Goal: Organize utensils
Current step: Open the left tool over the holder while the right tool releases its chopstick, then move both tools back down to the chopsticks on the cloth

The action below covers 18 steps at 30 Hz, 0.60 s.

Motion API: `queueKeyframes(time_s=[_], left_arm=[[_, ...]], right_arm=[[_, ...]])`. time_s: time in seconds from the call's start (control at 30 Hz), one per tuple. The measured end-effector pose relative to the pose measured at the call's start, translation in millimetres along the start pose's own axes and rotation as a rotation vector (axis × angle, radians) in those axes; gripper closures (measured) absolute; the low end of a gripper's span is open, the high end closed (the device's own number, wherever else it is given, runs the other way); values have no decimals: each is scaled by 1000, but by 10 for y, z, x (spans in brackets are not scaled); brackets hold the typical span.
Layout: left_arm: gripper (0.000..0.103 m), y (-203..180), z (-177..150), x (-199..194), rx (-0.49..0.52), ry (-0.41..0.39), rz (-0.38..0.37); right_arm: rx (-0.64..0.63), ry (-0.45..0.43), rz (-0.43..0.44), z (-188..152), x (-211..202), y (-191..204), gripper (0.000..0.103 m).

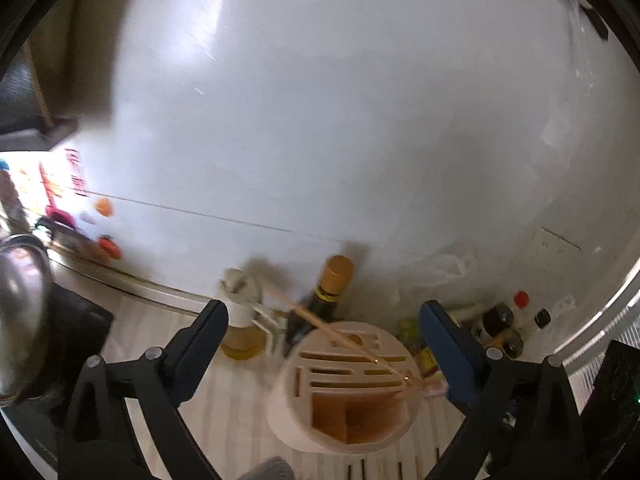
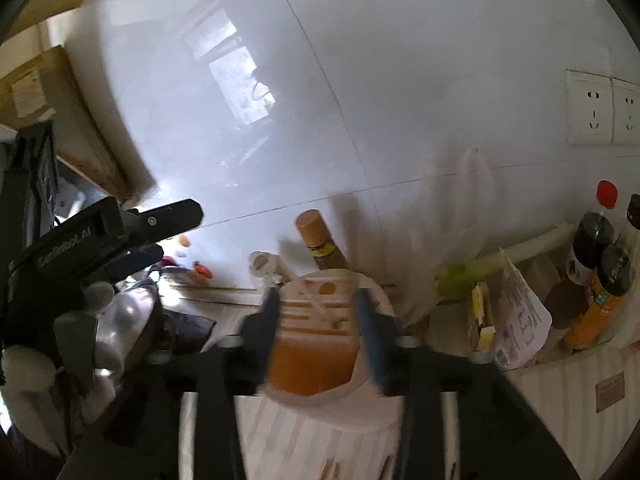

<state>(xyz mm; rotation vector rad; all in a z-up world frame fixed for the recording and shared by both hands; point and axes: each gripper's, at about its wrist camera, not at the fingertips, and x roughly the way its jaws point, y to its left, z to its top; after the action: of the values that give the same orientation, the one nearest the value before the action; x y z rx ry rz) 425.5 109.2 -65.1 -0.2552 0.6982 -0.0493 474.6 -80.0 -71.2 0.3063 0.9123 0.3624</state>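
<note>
Nearest, the left gripper (image 1: 324,344) gapes wide and empty over the utensil holder (image 1: 344,392); the right gripper (image 2: 318,320) stands part-open (nothing pinched). The chopsticks (image 1: 340,332) lie slantwise across its slots and could roll off towards the sauce bottle (image 1: 334,284) behind.

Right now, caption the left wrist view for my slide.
Open left gripper above utensil holder, chopsticks lying across its slotted top.
</note>
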Motion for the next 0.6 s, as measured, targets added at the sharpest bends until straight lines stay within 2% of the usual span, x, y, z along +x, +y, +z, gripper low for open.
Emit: queueKeyframes(time_s=[0.03,0.17,0.23,0.27,0.33,0.37,0.47,0.6], left_arm=[[0,29,-3,-45,1,-6,12],[0,120,-87,-157,12,-10,86],[0,145,-143,-184,13,3,112],[0,143,-173,-195,20,9,125],[0,124,-237,-219,37,17,167],[0,127,-271,-243,39,22,171],[0,147,-375,-274,36,57,193],[0,151,-629,-303,52,142,212]], right_arm=[[1,-7,-1,-6,-45,2,52],[-6,-8,3,-12,-204,15,39],[-22,-2,-26,-13,-263,37,31],[-32,0,-37,21,-280,61,26],[-70,22,-105,27,-304,129,3],[-79,24,-117,38,-317,138,0],[-89,33,-175,29,-418,158,0],[-9,111,-227,-113,-584,-30,0]])
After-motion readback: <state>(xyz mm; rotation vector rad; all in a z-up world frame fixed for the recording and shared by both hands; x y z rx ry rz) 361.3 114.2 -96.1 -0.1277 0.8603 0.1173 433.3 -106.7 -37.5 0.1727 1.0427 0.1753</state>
